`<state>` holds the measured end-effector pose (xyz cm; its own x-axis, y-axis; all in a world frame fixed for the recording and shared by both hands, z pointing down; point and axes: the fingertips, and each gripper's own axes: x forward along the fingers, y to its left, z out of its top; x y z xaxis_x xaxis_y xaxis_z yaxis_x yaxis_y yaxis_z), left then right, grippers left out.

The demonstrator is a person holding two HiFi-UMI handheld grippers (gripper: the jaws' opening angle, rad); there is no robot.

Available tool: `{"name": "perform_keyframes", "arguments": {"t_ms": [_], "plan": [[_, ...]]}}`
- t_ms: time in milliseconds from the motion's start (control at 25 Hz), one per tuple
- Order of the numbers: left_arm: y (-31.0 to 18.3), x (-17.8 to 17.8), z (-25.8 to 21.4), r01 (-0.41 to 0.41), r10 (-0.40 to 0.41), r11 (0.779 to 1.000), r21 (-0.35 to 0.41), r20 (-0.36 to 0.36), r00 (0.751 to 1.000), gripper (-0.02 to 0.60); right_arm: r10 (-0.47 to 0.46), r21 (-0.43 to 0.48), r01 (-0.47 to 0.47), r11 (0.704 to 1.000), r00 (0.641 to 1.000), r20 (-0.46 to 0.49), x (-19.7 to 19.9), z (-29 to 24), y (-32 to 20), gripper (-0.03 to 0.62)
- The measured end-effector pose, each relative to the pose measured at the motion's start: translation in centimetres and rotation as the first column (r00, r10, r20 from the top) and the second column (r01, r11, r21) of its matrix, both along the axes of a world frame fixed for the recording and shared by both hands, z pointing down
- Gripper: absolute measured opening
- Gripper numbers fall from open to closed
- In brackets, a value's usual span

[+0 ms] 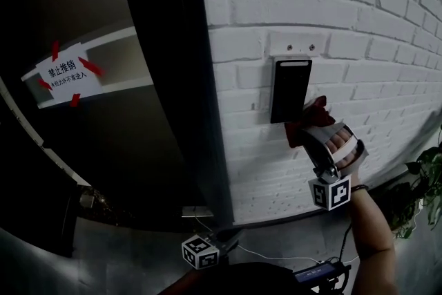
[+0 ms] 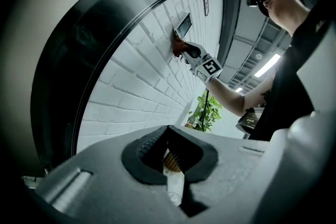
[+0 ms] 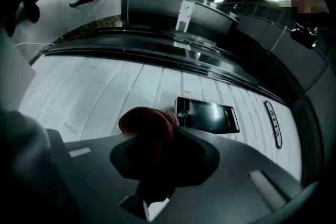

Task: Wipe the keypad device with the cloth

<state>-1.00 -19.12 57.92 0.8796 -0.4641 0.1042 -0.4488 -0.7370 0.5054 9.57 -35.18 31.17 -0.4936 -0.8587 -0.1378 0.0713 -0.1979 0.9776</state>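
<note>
A black keypad device (image 1: pixel 290 90) is mounted on the white brick wall (image 1: pixel 359 24); it also shows as a dark glossy panel, the keypad device (image 3: pixel 207 117). My right gripper (image 1: pixel 309 122) is shut on a dark red cloth (image 1: pixel 312 117), held just below and right of the device's lower end. In the right gripper view the cloth (image 3: pixel 149 126) bulges out of the jaws, next to the device's near end. My left gripper (image 1: pixel 231 242) hangs low near the floor, far from the wall device, its jaws shut with nothing held (image 2: pixel 170 157).
A dark metal door frame (image 1: pixel 197 100) runs beside the wall, with a paper sign (image 1: pixel 65 72) taped on the glass door at left. A potted plant (image 1: pixel 421 183) stands at right. A white oval plate (image 3: pixel 273 123) sits on the wall beyond the device.
</note>
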Motion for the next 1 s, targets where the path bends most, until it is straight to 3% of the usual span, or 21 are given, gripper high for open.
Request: {"name": "perform_keyframes", "arguments": {"t_ms": [120, 240, 320, 440, 520, 600, 720, 800, 880, 1000], "plan": [[-0.1, -1.0, -0.6, 0.026, -0.026, 1.000, 0.003, -0.011, 1.000, 0.005, -0.032, 0.022, 0.027, 0.999, 0.967, 0.252, 1.4, -4.2, 0.7, 0.087], [-0.7, -0.9, -1.8, 0.030, -0.029, 0.999, 0.023, -0.026, 0.999, 0.005, -0.105, 0.061, 0.086, 0.994, 0.848, 0.519, 2.1, -11.0, 1.2, 0.087], [-0.7, -0.6, -2.0, 0.022, -0.022, 0.999, 0.032, -0.025, 0.999, 0.003, -0.147, 0.085, 0.120, 0.989, 0.791, 0.594, 1.9, -14.5, 1.4, 0.089], [-0.5, -0.6, -1.8, 0.017, -0.016, 0.999, 0.032, -0.020, 1.000, 0.005, -0.149, 0.090, 0.118, 0.989, 0.759, 0.634, 1.3, -17.6, 1.2, 0.089], [-0.4, -0.8, -1.7, 0.023, -0.022, 0.999, 0.028, -0.019, 1.000, 0.004, -0.115, 0.083, 0.081, 0.993, 0.783, 0.611, 0.1, -18.4, 0.5, 0.089], [-0.3, -1.0, -1.5, 0.027, -0.026, 0.999, 0.023, -0.019, 0.999, 0.005, -0.124, 0.133, 0.060, 0.989, 0.828, 0.546, -1.9, -18.7, 0.7, 0.084], [-0.2, -1.0, -1.5, 0.025, -0.025, 0.999, 0.022, -0.018, 1.000, 0.005, -0.135, 0.178, 0.076, 0.981, 0.928, 0.347, -6.6, -16.5, 1.4, 0.084], [-0.3, -0.9, -1.5, 0.026, -0.026, 0.999, 0.023, -0.019, 0.999, 0.005, -0.137, 0.165, 0.104, 0.981, 0.969, 0.204, -9.4, -14.1, 1.4, 0.084], [-0.3, -0.7, -1.4, 0.025, -0.025, 0.999, 0.021, -0.019, 1.000, 0.005, -0.137, 0.161, 0.116, 0.980, 0.982, 0.127, -10.0, -12.6, 1.3, 0.084], [-0.2, -0.9, -1.1, 0.022, -0.021, 1.000, 0.010, -0.011, 1.000, 0.004, -0.146, 0.143, 0.118, 0.983, 0.968, 0.203, -6.7, -12.5, 1.3, 0.084]]}}
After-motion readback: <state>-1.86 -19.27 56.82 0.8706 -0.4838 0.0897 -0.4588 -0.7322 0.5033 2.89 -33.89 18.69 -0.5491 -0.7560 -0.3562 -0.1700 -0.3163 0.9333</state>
